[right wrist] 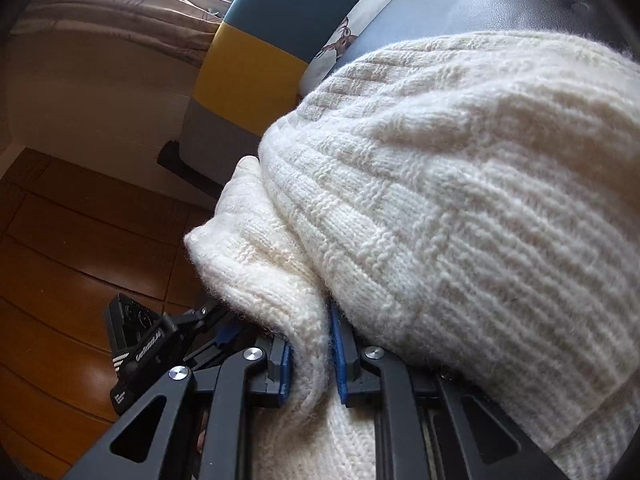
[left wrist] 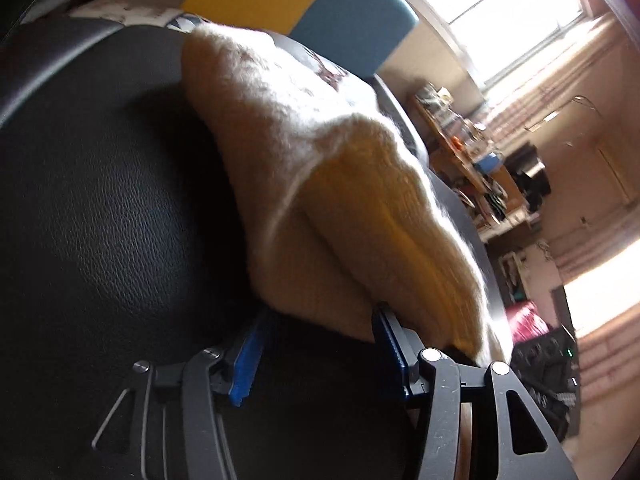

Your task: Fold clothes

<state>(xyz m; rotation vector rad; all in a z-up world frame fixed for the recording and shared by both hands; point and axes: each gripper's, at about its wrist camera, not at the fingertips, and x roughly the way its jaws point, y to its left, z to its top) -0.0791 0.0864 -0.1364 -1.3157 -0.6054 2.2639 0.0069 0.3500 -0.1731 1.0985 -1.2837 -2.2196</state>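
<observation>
Left wrist view: the left gripper [left wrist: 316,354] stands spread, bare, at the cream ribbed knit sweater [left wrist: 304,168] on the black leather seat [left wrist: 100,220]. The right gripper [right wrist: 312,364] pinches a sweater [right wrist: 460,208] fold at the seat's edge. Judged mid-fold; carrying that edge across seems next. Its full outline is cut off.

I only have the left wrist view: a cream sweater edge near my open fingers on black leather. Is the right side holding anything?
Observer: Yes. The right gripper has a fold of the cream knitted sweater between its blue-padded fingers.
Operator: Fully clamped?
Observer: The pads sit close on the knit, with fabric passing between them.
Operator: What lies beyond the sweater there?
Observer: A yellow and teal upholstered chair stands behind it, over the brown wooden floor.
</observation>
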